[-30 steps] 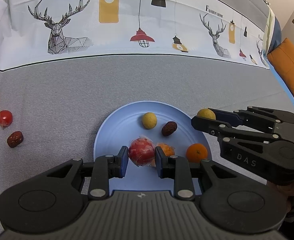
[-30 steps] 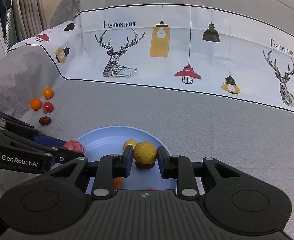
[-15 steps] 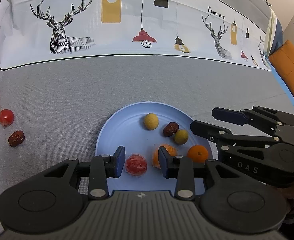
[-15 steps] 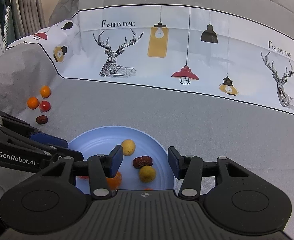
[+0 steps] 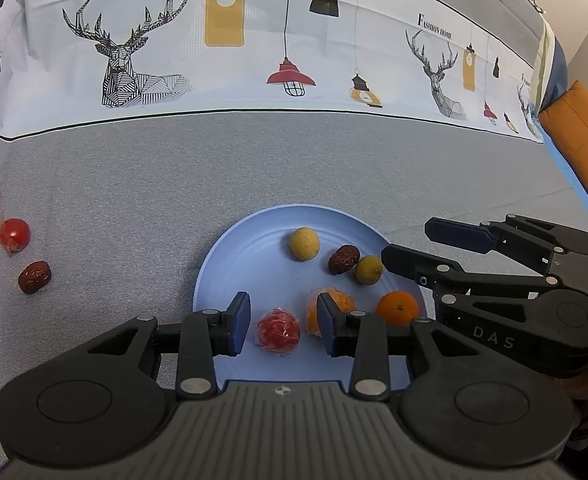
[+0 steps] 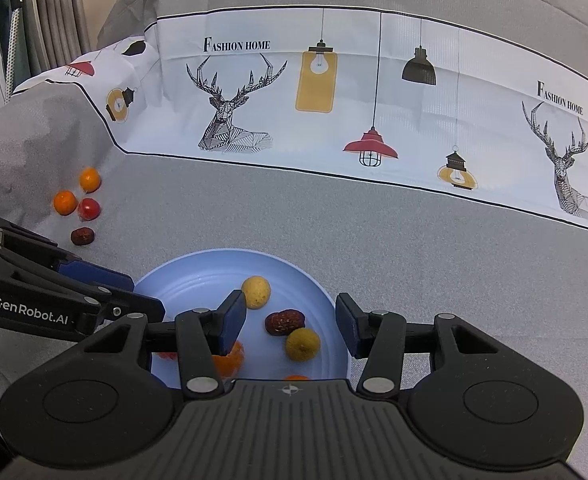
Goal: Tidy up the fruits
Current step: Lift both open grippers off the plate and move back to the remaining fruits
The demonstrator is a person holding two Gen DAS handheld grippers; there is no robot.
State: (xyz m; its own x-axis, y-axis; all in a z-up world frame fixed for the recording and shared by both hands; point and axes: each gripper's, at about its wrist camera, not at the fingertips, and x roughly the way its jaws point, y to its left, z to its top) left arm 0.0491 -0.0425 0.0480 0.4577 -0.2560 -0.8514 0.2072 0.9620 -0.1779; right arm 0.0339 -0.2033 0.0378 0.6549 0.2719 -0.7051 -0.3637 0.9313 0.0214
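Lying crosswise on plate (image 6: pixel 182 280): red date (image 6: pixel 284 322)

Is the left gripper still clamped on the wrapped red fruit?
No: the left gripper stands open, and the wrapped red fruit lies on the blue plate between its pads, touching neither.

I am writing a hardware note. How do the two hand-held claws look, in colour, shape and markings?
Both are matte black linkage frames with round pivot discs, silver rivets and blue pads. The left claw carries white "GenRobot.AI" lettering on its side; the right claw shows "DAS". Each has a grey ribbed housing with a small compass-like mark. No cables or sleeves are visible.
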